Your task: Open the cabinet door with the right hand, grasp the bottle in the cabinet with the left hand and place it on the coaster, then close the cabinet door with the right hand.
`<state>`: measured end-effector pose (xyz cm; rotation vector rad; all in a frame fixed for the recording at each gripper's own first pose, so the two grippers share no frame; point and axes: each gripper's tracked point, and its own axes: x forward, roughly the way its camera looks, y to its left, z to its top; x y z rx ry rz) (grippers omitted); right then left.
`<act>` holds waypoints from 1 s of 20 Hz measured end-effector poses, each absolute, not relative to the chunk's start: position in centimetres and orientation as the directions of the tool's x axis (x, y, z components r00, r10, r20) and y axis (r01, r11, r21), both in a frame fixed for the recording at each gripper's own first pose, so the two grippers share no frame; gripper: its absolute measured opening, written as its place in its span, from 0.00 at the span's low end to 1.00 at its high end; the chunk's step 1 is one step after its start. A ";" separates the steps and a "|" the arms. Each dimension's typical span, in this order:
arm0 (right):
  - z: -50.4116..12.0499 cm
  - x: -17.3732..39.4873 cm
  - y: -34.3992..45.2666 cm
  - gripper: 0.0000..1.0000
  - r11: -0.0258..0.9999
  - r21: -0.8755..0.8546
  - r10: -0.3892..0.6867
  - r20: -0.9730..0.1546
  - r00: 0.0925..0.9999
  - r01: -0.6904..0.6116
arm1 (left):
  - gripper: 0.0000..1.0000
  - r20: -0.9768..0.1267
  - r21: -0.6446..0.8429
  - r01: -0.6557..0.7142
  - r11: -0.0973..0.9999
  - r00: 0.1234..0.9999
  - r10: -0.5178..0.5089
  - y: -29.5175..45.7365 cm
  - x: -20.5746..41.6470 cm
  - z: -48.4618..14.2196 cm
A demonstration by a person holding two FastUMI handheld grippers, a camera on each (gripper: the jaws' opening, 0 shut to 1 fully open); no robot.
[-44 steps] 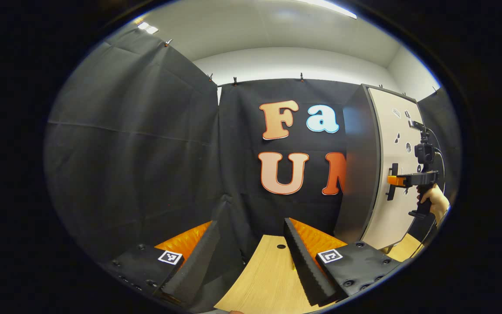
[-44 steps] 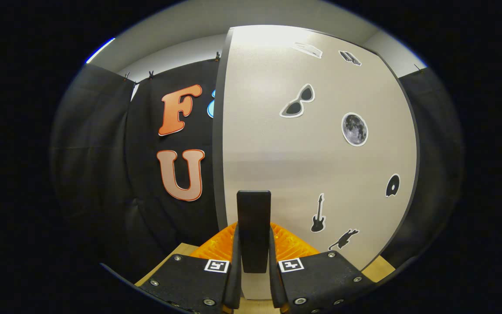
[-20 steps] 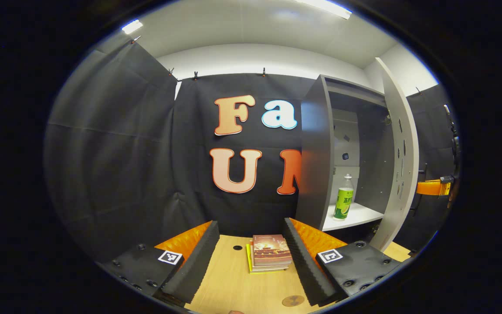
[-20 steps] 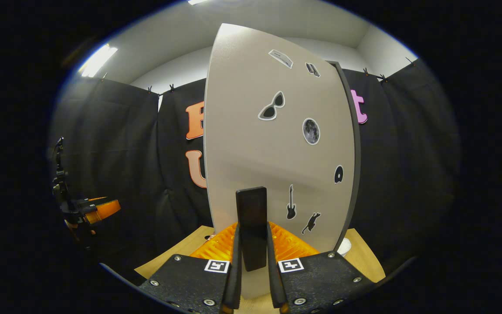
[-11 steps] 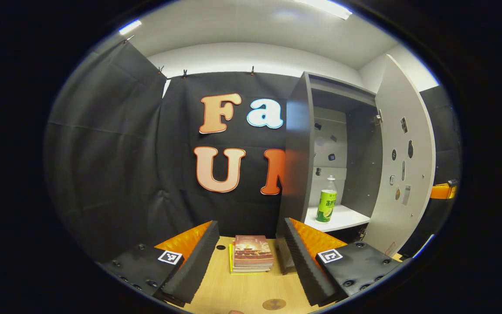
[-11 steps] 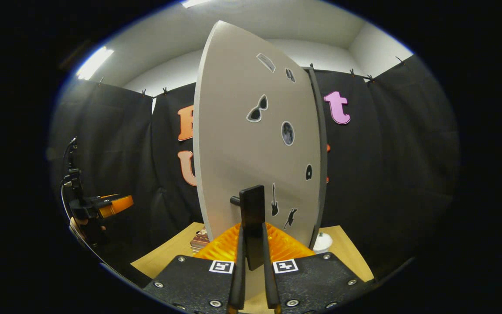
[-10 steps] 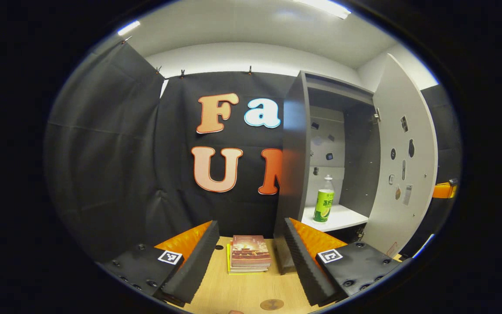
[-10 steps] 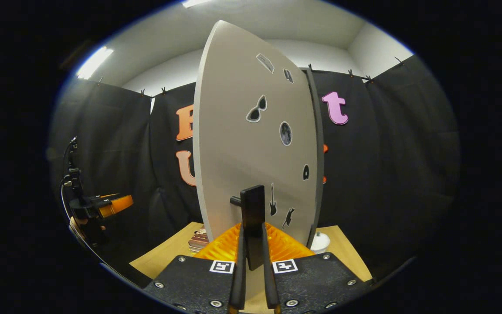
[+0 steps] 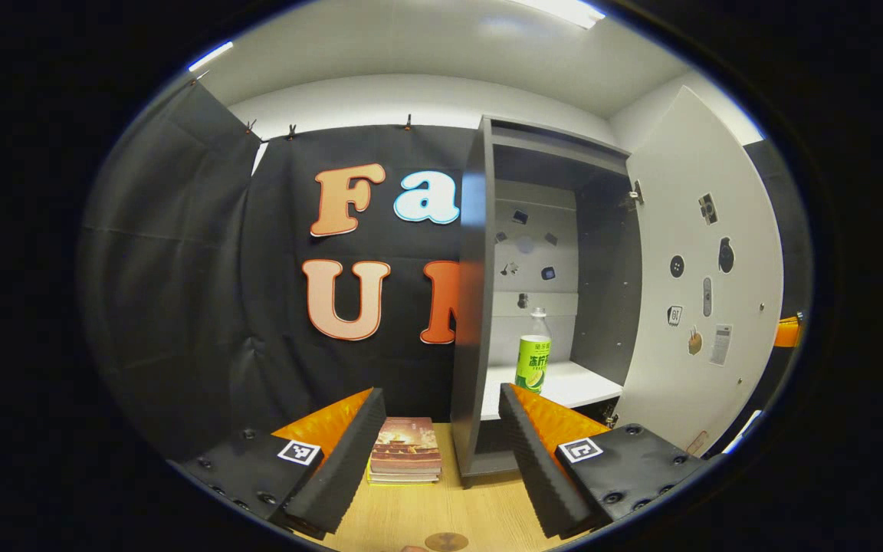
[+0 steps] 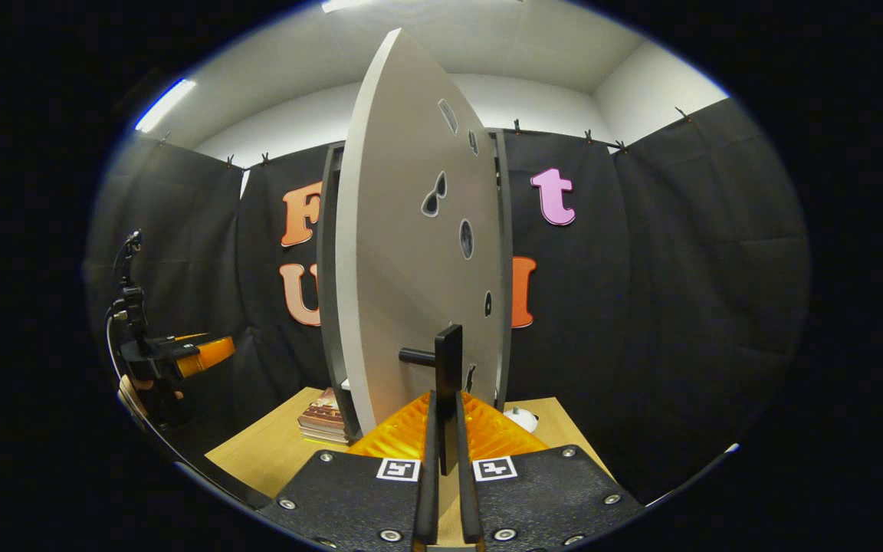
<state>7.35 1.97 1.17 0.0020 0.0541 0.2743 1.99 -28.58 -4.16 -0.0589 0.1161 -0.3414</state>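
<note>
In the booth, the left gripper (image 9: 435, 452) waits with jaws apart facing the green-labelled bottle (image 9: 533, 362), upright on the cabinet shelf (image 9: 576, 381), cap up. The right gripper (image 10: 442, 468) clamps the door handle (image 10: 448, 366); it should hold the cabinet door (image 10: 411, 253) wide.

No legible text on the bottle (image 9: 533, 363) label.
</note>
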 end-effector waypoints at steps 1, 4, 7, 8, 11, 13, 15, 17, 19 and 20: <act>1.0 7.5 1.5 0.11 0.967 0.011 0.254 -0.055 0.966 -0.254 | 0.95 -0.108 -0.081 0.338 0.938 0.932 -0.345 -29.5 1.9 -4.5; 0.2 7.5 0.4 0.11 0.981 0.033 0.193 -0.067 0.979 -0.192 | 0.95 -0.119 -0.086 0.354 0.931 0.925 -0.362 -32.5 2.1 -5.3; 0.6 7.7 -1.4 0.11 0.990 0.022 0.137 -0.053 0.989 -0.136 | 0.97 -0.105 -0.098 0.375 0.922 0.917 -0.385 -36.0 2.9 -5.4; 0.6 7.7 -2.3 0.11 0.993 0.022 0.117 -0.048 0.992 -0.116 | 0.97 -0.099 -0.101 0.380 0.919 0.916 -0.390 -37.1 3.5 -5.4; 0.7 7.7 -4.3 0.09 0.998 0.049 0.050 -0.033 0.998 -0.048 | 0.97 -0.085 -0.101 0.389 0.916 0.914 -0.398 -40.9 5.9 -5.7; 0.7 7.7 -4.5 0.08 0.995 0.097 0.034 -0.028 0.999 -0.031 | 0.97 -0.093 -0.100 0.403 0.910 0.907 -0.411 -43.7 7.9 -6.6; 0.5 7.8 -5.3 0.08 0.994 0.111 -0.007 -0.025 1.000 0.009 | 0.97 -0.101 -0.098 0.416 0.904 0.899 -0.425 -46.3 9.5 -7.8; 0.4 7.7 -6.7 0.08 0.993 0.102 -0.050 -0.025 0.998 0.052 | 0.97 -0.117 -0.089 0.423 0.902 0.895 -0.431 -48.6 10.6 -8.9; 0.2 7.4 -8.0 0.08 0.992 0.094 -0.082 -0.032 0.996 0.084 | 0.97 -0.119 -0.083 0.430 0.899 0.892 -0.437 -50.4 11.9 -9.5; 0.1 7.4 -8.5 0.08 0.991 0.092 -0.095 -0.038 0.995 0.098 | 0.97 -0.122 -0.082 0.430 0.899 0.891 -0.437 -51.1 12.5 -9.7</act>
